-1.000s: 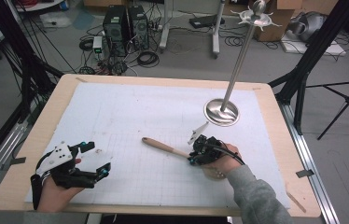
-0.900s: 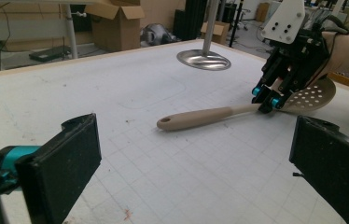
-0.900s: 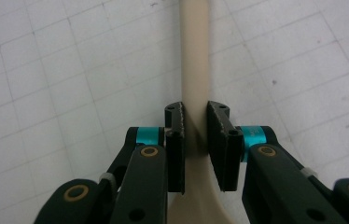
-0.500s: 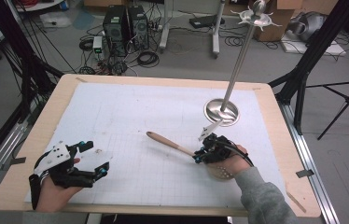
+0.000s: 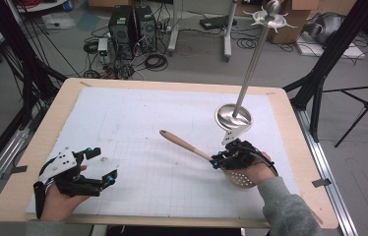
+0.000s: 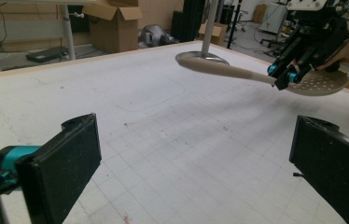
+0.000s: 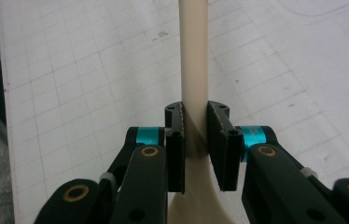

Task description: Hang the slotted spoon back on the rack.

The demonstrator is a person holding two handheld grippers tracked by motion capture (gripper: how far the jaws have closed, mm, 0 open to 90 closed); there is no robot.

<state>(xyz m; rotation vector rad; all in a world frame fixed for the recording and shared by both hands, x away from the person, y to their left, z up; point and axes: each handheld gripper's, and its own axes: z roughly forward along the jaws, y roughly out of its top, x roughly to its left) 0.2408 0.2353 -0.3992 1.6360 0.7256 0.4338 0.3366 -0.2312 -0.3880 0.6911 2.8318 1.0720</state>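
Jaws of your right gripper [image 7: 195, 140] are clamped on the slotted spoon [image 5: 206, 155], one black pad on each side of its pale handle just above the point where the handle flares into the bowl. In the right gripper view the handle runs straight up from between the pads, and the flare sits below them, close to the gripper body. From the high view your right gripper [image 5: 220, 158] holds the spoon off the white gridded mat [image 5: 147, 123], the handle slanting up and to the left toward the middle of the table, the perforated bowl tucked under your right hand [image 5: 253, 167] near the right front part of the mat. The left gripper view shows the same grip from the side: the bowl's holes face up and the handle reaches out level past the round base of the metal stand [image 5: 233, 117], which stands just behind your right hand.

Your left gripper [image 5: 101, 167] rests on the front left of the mat, well apart from the spoon. Its jaws stand wide apart with nothing between them but bare mat.
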